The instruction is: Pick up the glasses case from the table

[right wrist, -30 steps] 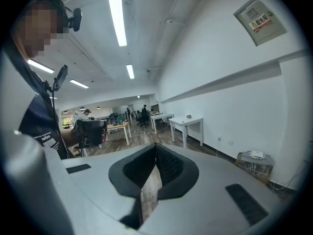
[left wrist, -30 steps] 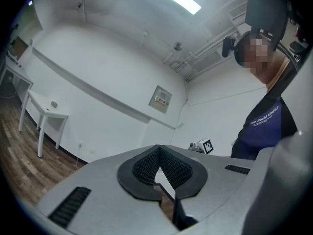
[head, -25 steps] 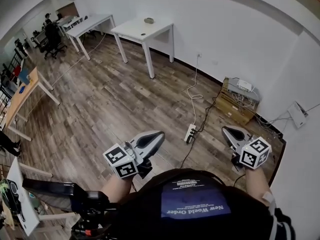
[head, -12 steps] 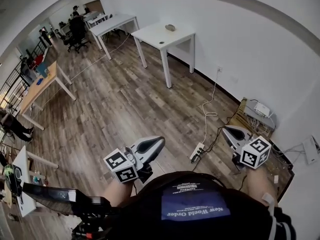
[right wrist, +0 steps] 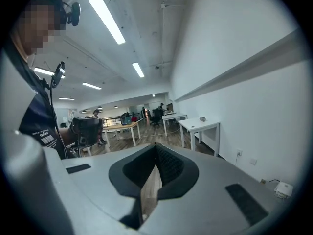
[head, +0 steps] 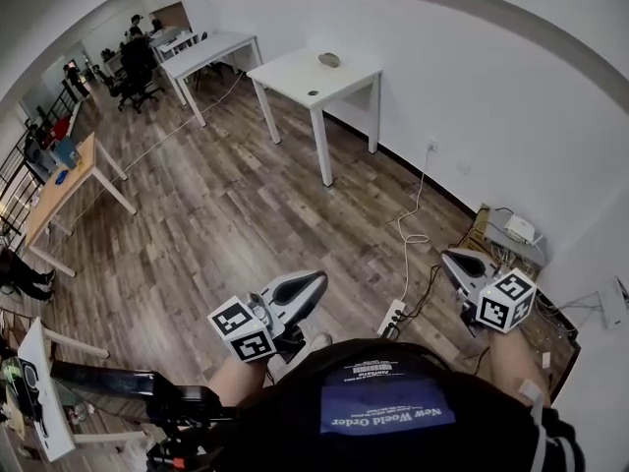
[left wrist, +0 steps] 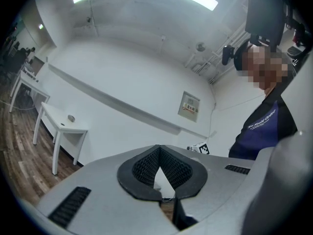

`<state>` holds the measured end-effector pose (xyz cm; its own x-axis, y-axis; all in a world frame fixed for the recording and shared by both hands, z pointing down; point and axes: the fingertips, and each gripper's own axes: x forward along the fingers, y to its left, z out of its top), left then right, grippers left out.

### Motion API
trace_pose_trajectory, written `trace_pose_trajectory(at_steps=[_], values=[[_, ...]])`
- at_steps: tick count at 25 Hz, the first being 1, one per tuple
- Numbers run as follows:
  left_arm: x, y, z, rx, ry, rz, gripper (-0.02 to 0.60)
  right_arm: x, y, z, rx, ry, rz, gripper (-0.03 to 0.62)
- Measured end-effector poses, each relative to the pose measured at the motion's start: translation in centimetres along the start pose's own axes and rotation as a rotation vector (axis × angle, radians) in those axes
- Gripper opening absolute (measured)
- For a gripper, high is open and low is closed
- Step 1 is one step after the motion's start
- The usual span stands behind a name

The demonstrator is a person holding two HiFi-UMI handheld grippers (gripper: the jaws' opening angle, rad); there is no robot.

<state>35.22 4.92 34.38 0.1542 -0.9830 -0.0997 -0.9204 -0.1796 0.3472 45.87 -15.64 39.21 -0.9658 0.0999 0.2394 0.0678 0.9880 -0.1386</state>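
Glasses case (head: 329,59) lies on the far white table (head: 295,75), well apart from both grippers. Left gripper (head: 314,279) and right gripper (head: 448,257) have jaws closed (both empty).

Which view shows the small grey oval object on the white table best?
The head view: the grey oval object lies in plain sight from above on the white table, far ahead. The left gripper view shows it small, side-on; the right gripper view shows only a distant speck.
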Motion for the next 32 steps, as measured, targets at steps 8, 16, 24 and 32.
trace_pose_trajectory(at_steps=[8,16,24,32], values=[[-2.5,16.3,7.3,0.014,0.044,-0.080,0.003,15.3,-0.4,6.4,-0.003,-0.026,-0.089,0.002],[-2.9,27.7,11.5,-0.007,0.031,-0.119,0.003,25.4,-1.6,8.7,0.002,0.002,-0.131,0.002],[1.3,34.3,11.1,-0.026,0.046,-0.092,0.003,30.3,-8.8,9.2,0.024,0.003,-0.129,0.002],[13.0,41.6,12.6,0.002,0.030,-0.003,0.003,35.9,-23.1,11.5,0.030,-0.006,-0.046,0.002]])
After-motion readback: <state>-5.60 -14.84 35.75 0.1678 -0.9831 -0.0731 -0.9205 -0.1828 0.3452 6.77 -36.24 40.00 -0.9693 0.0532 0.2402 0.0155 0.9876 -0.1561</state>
